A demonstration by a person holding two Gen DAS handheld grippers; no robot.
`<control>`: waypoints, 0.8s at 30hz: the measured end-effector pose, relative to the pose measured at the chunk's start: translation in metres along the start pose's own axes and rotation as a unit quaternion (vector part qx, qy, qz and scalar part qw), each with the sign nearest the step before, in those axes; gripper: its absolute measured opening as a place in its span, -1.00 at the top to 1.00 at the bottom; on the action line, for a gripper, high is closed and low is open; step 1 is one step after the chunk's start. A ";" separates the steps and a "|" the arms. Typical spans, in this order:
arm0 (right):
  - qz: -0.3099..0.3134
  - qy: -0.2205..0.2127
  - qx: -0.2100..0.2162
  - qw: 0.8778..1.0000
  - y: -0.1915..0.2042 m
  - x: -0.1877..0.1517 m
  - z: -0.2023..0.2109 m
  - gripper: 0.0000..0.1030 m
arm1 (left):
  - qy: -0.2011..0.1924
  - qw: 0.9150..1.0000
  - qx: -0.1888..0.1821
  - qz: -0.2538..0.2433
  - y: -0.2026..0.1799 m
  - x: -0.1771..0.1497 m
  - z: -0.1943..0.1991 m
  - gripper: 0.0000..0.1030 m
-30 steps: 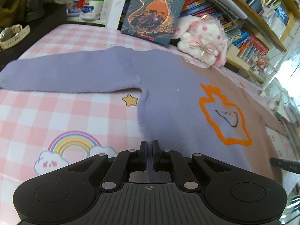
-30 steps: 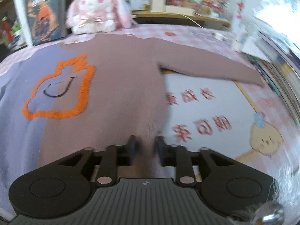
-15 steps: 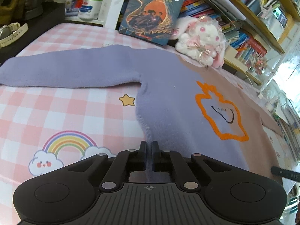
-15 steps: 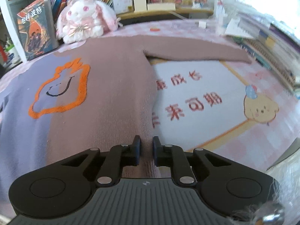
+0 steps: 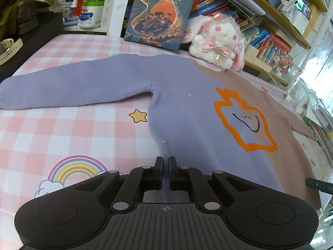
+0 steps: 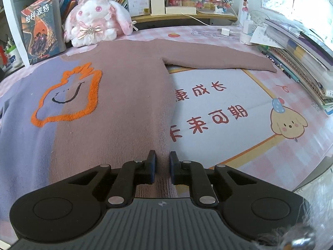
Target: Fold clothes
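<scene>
A half purple, half brown sweater [image 5: 187, 112] with an orange outline figure lies flat on the pink checked mat, sleeves spread out. It also shows in the right wrist view [image 6: 116, 112]. My left gripper [image 5: 165, 162] is shut on the purple bottom hem corner. My right gripper [image 6: 162, 160] is closed on the brown bottom hem corner, with a narrow gap between the pads filled by cloth. The purple sleeve [image 5: 72, 85] runs left, the brown sleeve [image 6: 218, 59] runs right.
A plush rabbit [image 5: 218, 41] and a standing book [image 5: 160, 12] sit behind the collar. Bookshelves run along the back. Stacked books [image 6: 301, 58] and a charger [image 6: 225, 31] lie at the right edge. A watch [image 5: 8, 50] lies far left.
Both grippers have pulled back toward the near edge with the hem, stretching the sweater flatter. The right gripper's jaws closed onto the brown hem.
</scene>
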State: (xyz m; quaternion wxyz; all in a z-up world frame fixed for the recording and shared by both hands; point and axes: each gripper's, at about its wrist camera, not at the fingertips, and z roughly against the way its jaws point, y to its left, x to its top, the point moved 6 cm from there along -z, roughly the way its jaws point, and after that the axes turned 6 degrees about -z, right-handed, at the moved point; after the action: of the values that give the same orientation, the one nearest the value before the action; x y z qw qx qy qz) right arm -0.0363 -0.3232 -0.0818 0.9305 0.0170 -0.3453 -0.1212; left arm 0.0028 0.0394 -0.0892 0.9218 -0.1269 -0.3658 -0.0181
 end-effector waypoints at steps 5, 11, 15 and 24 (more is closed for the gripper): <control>-0.004 0.001 -0.011 1.000 -0.002 0.001 0.004 0.39 | -0.011 1.000 0.012 0.003 -0.007 -0.002 0.017 0.83; 0.011 -0.025 -0.001 1.000 0.005 -0.002 0.025 -0.36 | -0.030 0.999 0.031 0.006 -0.032 -0.011 0.044 -0.07; 0.045 -0.037 0.008 0.998 0.012 -0.005 0.037 -0.64 | -0.027 0.998 0.054 -0.005 -0.056 -0.021 0.053 -0.43; 0.112 -0.065 0.016 0.991 0.007 -0.015 0.063 -0.99 | -0.039 0.994 0.092 -0.045 -0.105 -0.039 0.073 -0.80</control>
State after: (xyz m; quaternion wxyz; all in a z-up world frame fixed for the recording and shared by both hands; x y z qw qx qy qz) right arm -0.0867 -0.3094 -0.0426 0.9132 -0.0150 -0.4071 -0.0119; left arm -0.0884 -0.0462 -0.0413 0.9127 -0.0254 -0.4073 -0.0209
